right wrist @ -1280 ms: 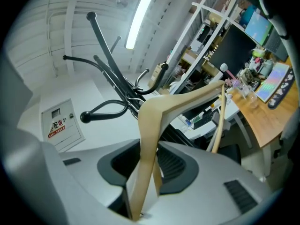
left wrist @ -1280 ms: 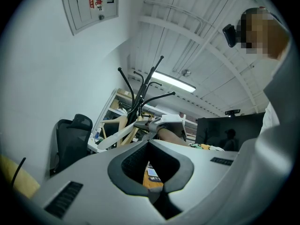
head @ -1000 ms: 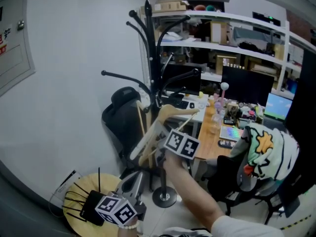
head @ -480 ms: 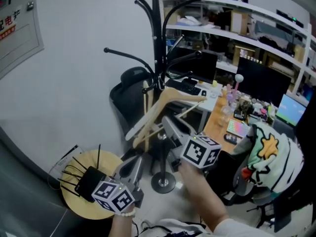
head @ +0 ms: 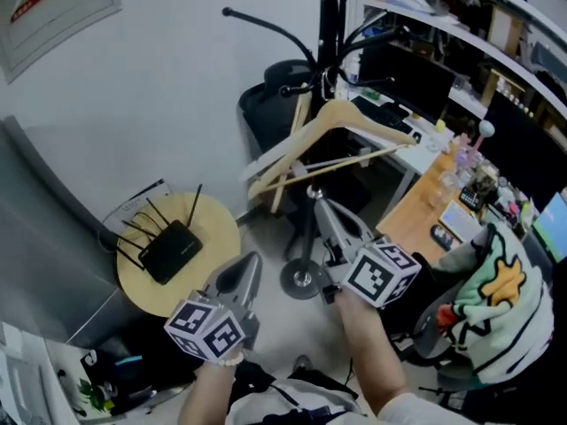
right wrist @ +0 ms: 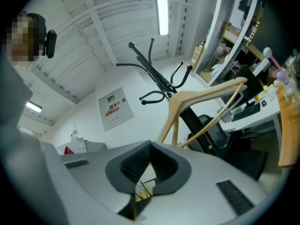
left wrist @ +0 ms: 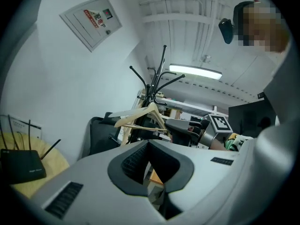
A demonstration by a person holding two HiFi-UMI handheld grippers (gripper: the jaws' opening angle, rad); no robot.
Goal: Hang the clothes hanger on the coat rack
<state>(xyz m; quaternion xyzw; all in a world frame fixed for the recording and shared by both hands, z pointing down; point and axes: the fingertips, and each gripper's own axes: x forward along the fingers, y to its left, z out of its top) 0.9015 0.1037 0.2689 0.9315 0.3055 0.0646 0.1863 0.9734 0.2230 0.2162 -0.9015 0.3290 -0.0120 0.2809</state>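
**Now: hanger at the rack, grippers empty**

Head view. The wooden clothes hanger (head: 337, 113) lies at upper centre of the frame. Its hook sits against the pole of the black coat rack (head: 330, 25), apparently over a low branch, though the exact contact cannot be made out. The hanger tilts, its left end lower than its right.

The right gripper (head: 315, 197) points up at centre frame, its tips just below the hanger's lower bar and apart from it. Its own view shows the jaws drawn together to a narrow slit with nothing between them, and the hanger beyond.

The left gripper (head: 248, 264), at lower left of centre, has its jaws likewise closed to a slit and holds nothing.

At left, a black router (head: 173, 251) rests on a round yellow table (head: 217, 224).
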